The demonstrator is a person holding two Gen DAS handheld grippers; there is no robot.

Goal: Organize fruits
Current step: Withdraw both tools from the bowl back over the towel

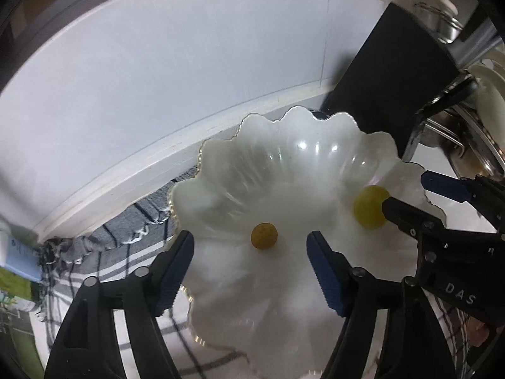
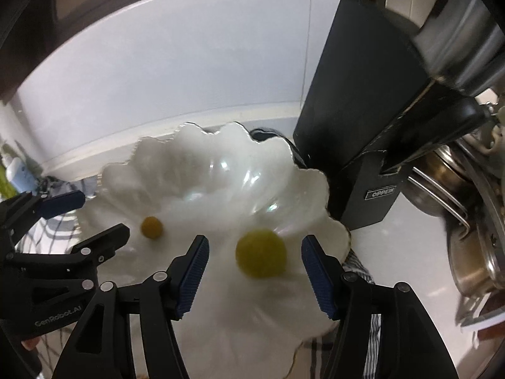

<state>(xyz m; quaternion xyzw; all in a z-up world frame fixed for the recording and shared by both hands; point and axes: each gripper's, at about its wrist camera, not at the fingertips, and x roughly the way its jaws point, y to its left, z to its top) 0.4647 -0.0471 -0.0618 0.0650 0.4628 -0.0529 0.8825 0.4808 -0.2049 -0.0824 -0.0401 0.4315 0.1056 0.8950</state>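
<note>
left claw (image 1: 251,270): spread, blue ribbed pads apart, nothing pinched; hangs over the near middle of the dish, pointing down at it
right claw (image 2: 255,273): spread too, pads either side of the bigger fruit but not pressing on it; empty
small fruit: small round orange-yellow fruit (image 1: 264,235) lying in the dish bottom just beyond the left claw's pads, free of both
big fruit: larger round yellow-green fruit (image 2: 261,253) on the right half of the dish, between and just beyond the right claw's pads; in the left view one right-claw finger overlaps its edge
dish: white glossy scalloped shell-shaped dish with thin gold rim (image 1: 221,140), sits on the bench, both fruits inside, well apart from each other
handling, fruits: look light and round, likely to roll on the slick glaze; skin probably soft, so pinch gently across the widest part
handling, dish: looks like glass or ceramic, stiff, fragile, slippery; wavy rim is the only place to grip, best left alone
under dish: grey-and-white striped cloth with frayed edge (image 1: 126,237) on the pale bench, left and near
far: white wall with a pale ledge (image 1: 157,145)
right: black box (image 2: 363,120) standing touching or just beside the dish's far right rim; steel pots (image 2: 467,252) beyond it
in the way: claws crowd each other over the dish; black box tight on the right
</note>
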